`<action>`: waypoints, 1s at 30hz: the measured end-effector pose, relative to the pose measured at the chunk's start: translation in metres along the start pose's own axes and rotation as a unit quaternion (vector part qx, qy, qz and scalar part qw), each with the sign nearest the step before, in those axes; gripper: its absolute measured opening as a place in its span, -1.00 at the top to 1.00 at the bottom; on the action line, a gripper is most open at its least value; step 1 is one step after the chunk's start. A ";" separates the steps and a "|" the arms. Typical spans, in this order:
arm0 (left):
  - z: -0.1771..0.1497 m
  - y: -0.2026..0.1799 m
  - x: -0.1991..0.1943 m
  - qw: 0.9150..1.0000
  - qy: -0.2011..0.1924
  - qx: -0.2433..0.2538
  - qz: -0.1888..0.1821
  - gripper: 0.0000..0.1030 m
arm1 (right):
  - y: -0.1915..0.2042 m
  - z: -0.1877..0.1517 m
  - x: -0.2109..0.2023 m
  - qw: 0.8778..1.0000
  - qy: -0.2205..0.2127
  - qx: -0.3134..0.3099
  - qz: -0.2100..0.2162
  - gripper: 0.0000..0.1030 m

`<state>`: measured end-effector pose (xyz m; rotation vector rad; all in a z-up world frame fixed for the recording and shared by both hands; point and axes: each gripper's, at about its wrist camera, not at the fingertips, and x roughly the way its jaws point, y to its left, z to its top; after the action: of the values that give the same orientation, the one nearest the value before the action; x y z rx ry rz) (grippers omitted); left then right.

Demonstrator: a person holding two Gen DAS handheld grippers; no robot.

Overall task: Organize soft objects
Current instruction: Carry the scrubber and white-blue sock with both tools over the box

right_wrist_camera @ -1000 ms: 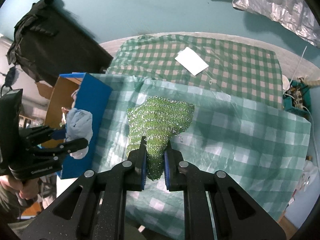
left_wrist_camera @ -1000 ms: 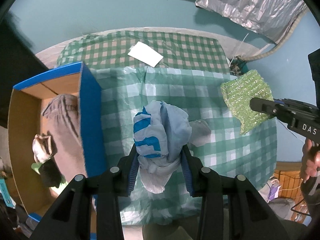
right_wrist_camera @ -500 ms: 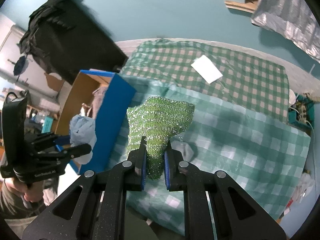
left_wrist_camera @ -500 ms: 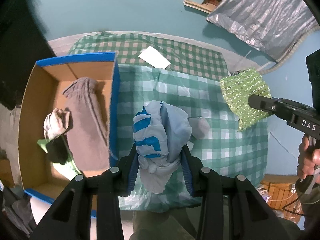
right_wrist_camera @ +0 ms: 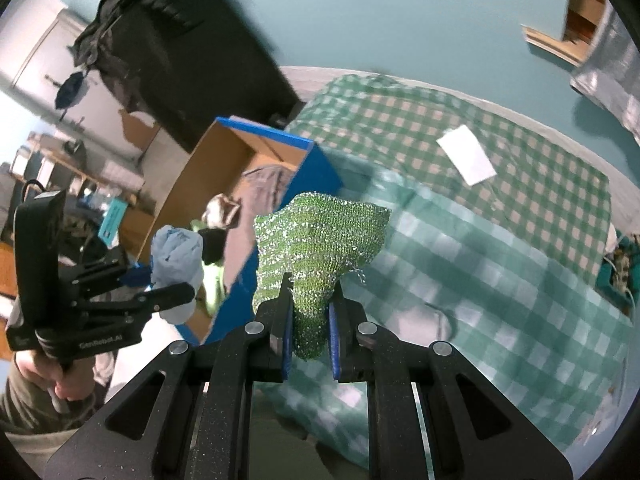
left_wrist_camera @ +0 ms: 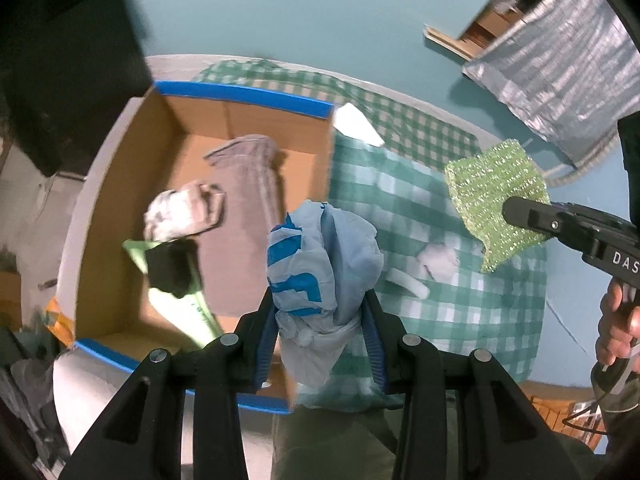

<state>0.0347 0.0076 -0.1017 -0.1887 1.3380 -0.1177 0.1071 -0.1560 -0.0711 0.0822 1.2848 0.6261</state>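
Two soft items are held in the air at once, one per gripper. The left gripper (left_wrist_camera: 322, 320) is closed on a crumpled light-blue plastic bag with blue print (left_wrist_camera: 320, 264), pinched near its lower bunch so the rest balloons up above the fingers. It hangs over the near right wall of the open cardboard box with blue edging (left_wrist_camera: 244, 94), roughly above the rim and not yet clearly inside. The right gripper (right_wrist_camera: 310, 320) is clamped on a sparkly green mesh scrubber cloth (right_wrist_camera: 320, 240), held over the green checked tablecloth (right_wrist_camera: 520, 280) just beside the box's blue outer wall.

Inside the box lie a grey folded cloth (left_wrist_camera: 248, 216), a pale crumpled rag (left_wrist_camera: 180, 212) and a black item on a light-green piece (left_wrist_camera: 172, 268); a small white scrap (left_wrist_camera: 438, 260) remains on the tablecloth.

The step in hand looks like dropping the bag into the box. To do it well, the left gripper should travel further left until the whole bag is past the rim, over the bare cardboard floor near the front, then lower before letting go, since so light a bag may drift or catch on the wall. The scrubber should wait clear of the left gripper, then follow.
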 end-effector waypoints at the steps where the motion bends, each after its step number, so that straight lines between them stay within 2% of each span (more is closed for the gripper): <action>1: -0.001 0.007 -0.002 1.000 -0.001 -0.006 0.002 0.23 | 0.005 0.002 0.003 1.000 0.003 -0.004 0.002 0.76; 14: -0.015 0.076 -0.011 0.997 -0.009 -0.073 0.018 0.23 | 0.059 0.027 0.043 0.998 0.032 -0.057 0.025 0.76; 30: -0.025 0.134 0.000 0.993 0.008 -0.113 0.022 0.23 | 0.107 0.048 0.090 0.994 0.056 -0.083 0.030 0.76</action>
<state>0.0075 0.1372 -0.1345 -0.3498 1.3697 0.0709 0.1222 -0.0102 -0.0925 -0.0522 1.3370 0.7971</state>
